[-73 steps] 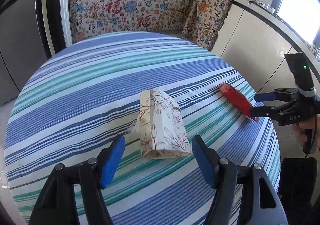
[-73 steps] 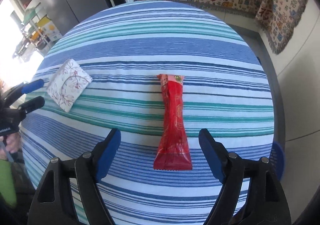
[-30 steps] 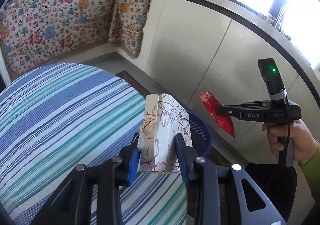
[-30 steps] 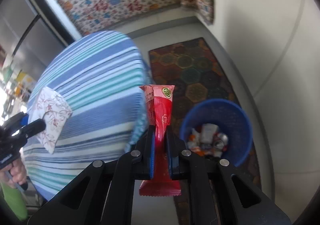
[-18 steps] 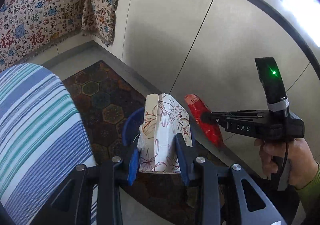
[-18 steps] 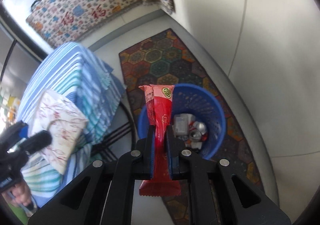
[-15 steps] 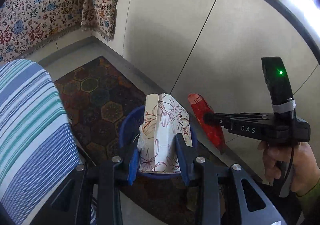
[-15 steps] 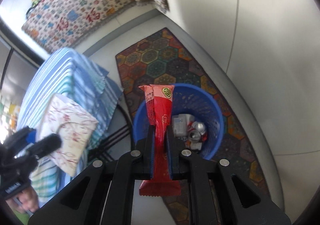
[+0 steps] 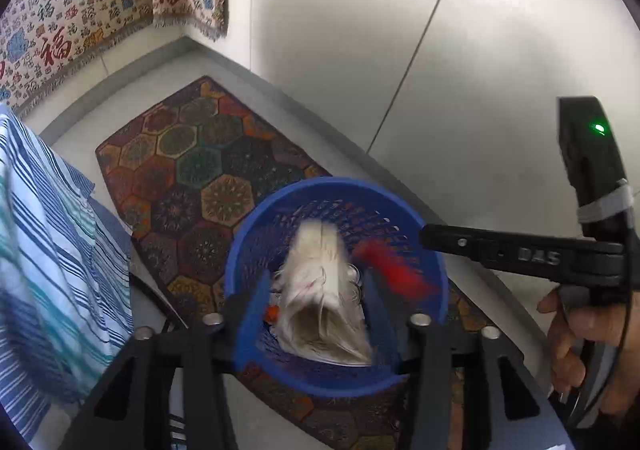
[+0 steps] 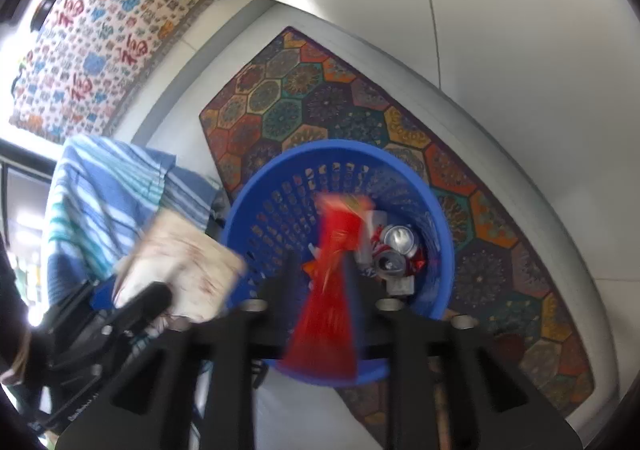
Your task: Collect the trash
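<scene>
A blue mesh basket (image 9: 256, 218) (image 10: 340, 148) stands on the floor right below both grippers. My left gripper (image 9: 316, 282) is over it with its jaws opening. The floral tissue pack (image 9: 320, 290) is a blur between the fingers, with a gap to the pads on each side. My right gripper (image 10: 320, 262) is also opening. The red wrapper (image 10: 332, 290) shows smeared between its spread fingers, over the basket. In the left wrist view the red wrapper (image 9: 392, 270) streaks downward off the right gripper's tip. Crushed cans (image 10: 396, 246) lie in the basket.
The basket stands on a hexagon-patterned rug (image 9: 208, 154) beside a white cabinet front (image 9: 400, 50). The striped tablecloth (image 9: 48, 250) hangs at the left, close to the basket. A person's hand (image 9: 580, 330) grips the right gripper's handle.
Both grippers have dropped closer over the basket. Their jaws have spread apart, and the tissue pack and the red wrapper, held sharp and still before, are now blurred and slipping down.
</scene>
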